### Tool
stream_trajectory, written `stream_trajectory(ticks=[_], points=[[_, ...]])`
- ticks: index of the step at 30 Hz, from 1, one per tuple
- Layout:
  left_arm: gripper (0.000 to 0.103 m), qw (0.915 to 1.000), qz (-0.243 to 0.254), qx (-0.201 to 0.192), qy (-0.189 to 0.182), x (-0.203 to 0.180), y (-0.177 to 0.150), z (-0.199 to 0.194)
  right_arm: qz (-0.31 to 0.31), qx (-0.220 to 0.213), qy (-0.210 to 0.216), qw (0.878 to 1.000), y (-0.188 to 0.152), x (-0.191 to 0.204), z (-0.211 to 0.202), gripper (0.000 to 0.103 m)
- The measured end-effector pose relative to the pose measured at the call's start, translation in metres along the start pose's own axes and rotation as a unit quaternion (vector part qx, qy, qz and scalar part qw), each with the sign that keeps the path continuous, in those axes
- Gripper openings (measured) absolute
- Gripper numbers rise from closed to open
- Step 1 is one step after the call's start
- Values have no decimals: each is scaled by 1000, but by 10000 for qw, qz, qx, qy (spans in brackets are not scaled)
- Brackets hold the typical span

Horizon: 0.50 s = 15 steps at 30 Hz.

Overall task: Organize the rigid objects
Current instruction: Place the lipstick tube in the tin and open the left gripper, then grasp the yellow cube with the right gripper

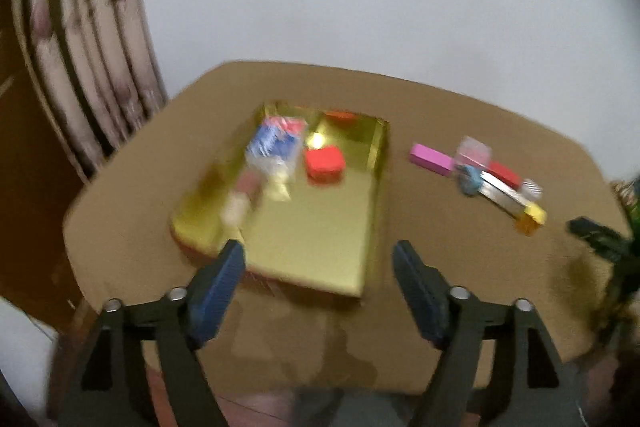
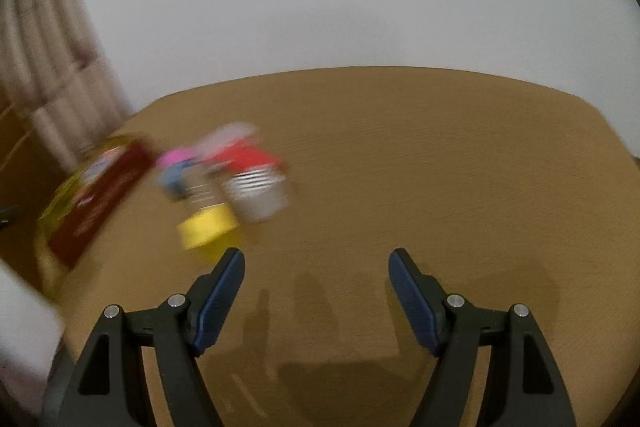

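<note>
**Two open grippers over a table with one gold tray and a loose cluster of blocks**

Nearest in the left wrist view, the left gripper (image 1: 318,253) hangs with its two blue-padded fingers (image 1: 218,291) spread wide and nothing between them. No earlier moment is shown to compare it with. Just past its tips lies the one gold tray (image 1: 312,239), shallow and shiny, resting on the brown table (image 1: 460,267).

Inside the tray I count three things: one blue-and-white packet (image 1: 274,147) lying toward the tray's far left part, one red block (image 1: 325,165) just right of the packet, and one smaller red piece (image 1: 339,115) against the tray's far wall. The frame is smeared by motion, so a pale blur nearer than the packet may be part of it or a separate item; I cannot tell.

Right of the tray, well apart from it, sits the loose cluster: one pink block (image 1: 431,158) closest to the tray, one blue round piece (image 1: 469,181), one silvery bar (image 1: 502,193), one red block behind that, one striped piece (image 1: 532,187) and one yellow block (image 1: 532,219) farthest from the tray.

In the right wrist view, the right gripper (image 2: 316,263) is likewise spread, empty, above bare table, with the yellow block (image 2: 208,229) just beyond its left finger and the tray (image 2: 56,203) at far left.
</note>
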<state>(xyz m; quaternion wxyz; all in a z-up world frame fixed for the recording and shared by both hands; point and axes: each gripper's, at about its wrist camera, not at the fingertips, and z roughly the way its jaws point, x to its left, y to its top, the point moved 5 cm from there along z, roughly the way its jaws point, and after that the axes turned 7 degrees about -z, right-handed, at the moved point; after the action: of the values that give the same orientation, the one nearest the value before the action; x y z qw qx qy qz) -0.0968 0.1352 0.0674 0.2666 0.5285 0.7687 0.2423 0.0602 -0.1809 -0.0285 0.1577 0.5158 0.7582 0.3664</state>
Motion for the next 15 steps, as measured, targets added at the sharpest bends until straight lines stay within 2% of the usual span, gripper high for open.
stream_trajectory(ticks=[1, 2, 6, 9, 10, 13, 15], points=[[79, 9999, -93, 56, -82, -2, -8, -2, -221, 124, 277, 9993, 2, 17, 3, 77], [79, 9996, -172, 142, -165, -3, -19, -3, -370, 207, 346, 9985, 4, 26, 5, 77], [79, 9977, -387, 453, -319, -4, -53, 0, -984, 538, 354, 9931, 13, 50, 23, 77], [80, 9981, -305, 468, -244, -6, -60, 0, -1161, 730, 573, 9889, 17, 57, 33, 76], [80, 9980, -272, 519, -236, -6, -60, 2, -1265, 762, 518, 9877, 18, 58, 37, 76], [80, 9967, -312, 702, -268, -7, -65, 10, -1329, 905, 595, 9852, 21, 62, 47, 67], [80, 9954, -312, 838, -332, -9, -67, 16, -1381, 959, 545, 9842, 25, 63, 56, 65]])
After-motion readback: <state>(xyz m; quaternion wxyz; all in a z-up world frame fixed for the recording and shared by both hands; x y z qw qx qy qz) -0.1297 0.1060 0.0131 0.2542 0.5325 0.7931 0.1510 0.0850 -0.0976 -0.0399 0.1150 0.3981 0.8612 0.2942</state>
